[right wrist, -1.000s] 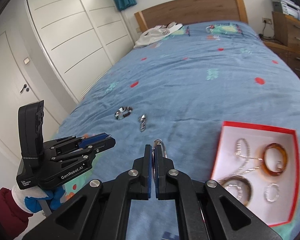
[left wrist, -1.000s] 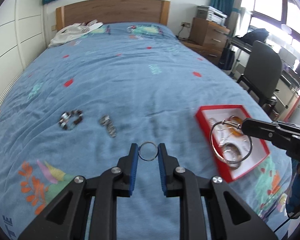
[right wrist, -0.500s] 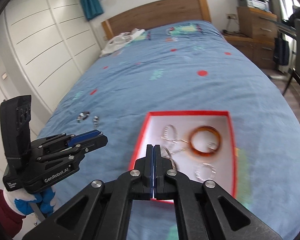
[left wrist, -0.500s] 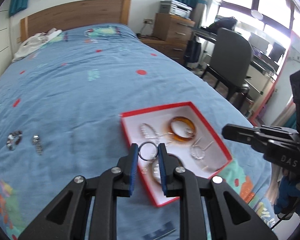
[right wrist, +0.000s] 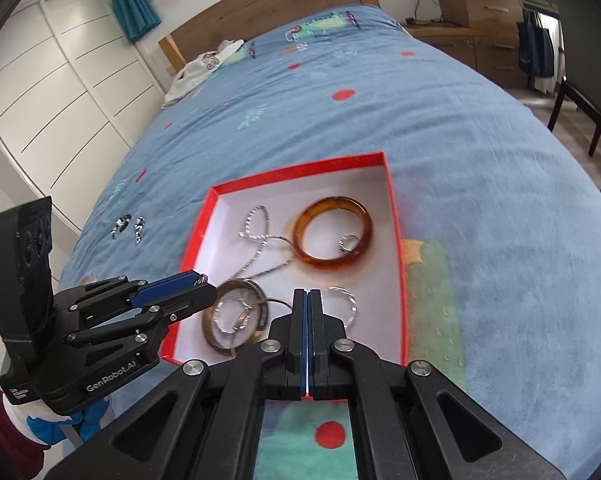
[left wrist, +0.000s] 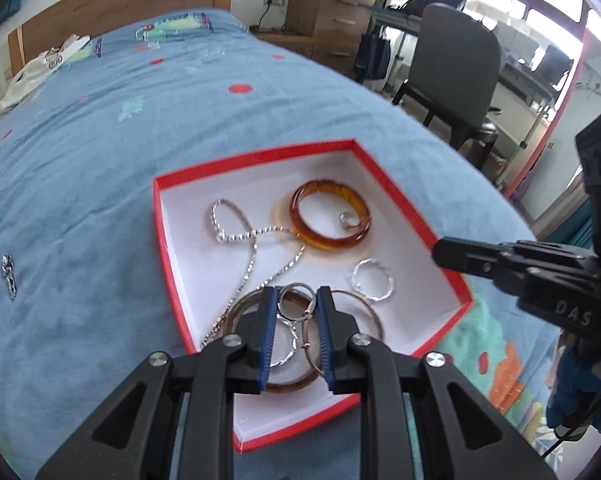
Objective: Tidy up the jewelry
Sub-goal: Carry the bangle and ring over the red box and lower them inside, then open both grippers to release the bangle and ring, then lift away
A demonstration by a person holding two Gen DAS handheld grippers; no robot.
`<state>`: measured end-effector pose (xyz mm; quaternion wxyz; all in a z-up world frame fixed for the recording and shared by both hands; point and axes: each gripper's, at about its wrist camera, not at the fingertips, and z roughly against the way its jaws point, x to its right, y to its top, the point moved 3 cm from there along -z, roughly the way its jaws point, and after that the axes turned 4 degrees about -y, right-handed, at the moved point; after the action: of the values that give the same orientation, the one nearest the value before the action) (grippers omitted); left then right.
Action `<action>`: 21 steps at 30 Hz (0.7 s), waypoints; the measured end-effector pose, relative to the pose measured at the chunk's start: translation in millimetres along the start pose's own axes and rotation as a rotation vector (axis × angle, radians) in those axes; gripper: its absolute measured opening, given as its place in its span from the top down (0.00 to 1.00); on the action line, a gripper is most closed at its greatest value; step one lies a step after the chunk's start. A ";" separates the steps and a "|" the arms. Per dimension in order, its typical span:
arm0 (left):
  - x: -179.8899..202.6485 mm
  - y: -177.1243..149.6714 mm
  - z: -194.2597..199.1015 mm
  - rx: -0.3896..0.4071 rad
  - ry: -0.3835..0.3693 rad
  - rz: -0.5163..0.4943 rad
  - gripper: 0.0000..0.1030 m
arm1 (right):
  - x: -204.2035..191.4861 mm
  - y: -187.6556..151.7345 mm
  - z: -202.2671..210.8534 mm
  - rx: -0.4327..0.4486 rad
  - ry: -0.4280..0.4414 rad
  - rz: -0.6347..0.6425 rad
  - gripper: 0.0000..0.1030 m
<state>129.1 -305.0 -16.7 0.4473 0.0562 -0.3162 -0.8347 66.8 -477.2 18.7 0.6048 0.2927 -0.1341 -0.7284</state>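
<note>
While my left gripper pinches a small silver ring between its blue pads, that ring hangs just above the near part of the red box, over the bangles already lying there. My right gripper is pressed fully closed, and a thin wire hoop runs out from its tips on the left side; I judge it clamps that hoop, though the pinch point itself is hidden. Inside the box lie an amber bangle, a silver chain and a twisted silver ring. Farther out on the blue bedspread, two dark bracelets still wait, well apart from the box.

My worry is the release: if I let go too near the rim, the small ring could bounce onto the soft cover and get lost in the folds. Both grippers also sit close over the same corner, so their tips could knock together or snag the chain.
</note>
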 end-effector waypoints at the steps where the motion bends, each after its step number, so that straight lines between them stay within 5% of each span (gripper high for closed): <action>1: -0.6 -0.8 -5.8 -0.011 0.010 0.002 0.82 | 3.5 -0.8 -2.3 -0.003 0.000 -0.004 1.00; 8: -5.6 -9.1 -31.6 -0.055 0.038 0.023 0.81 | 20.4 -1.8 -10.5 -0.015 0.009 -0.016 1.00; 21: -7.4 -10.2 -20.4 -0.066 0.052 0.050 0.68 | 29.6 -5.4 -4.4 0.001 0.000 -0.030 0.93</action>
<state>133.9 -304.9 -40.2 0.4777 0.0553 -0.2777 -0.8316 62.2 -503.6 4.5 0.5936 0.2949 -0.1298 -0.7374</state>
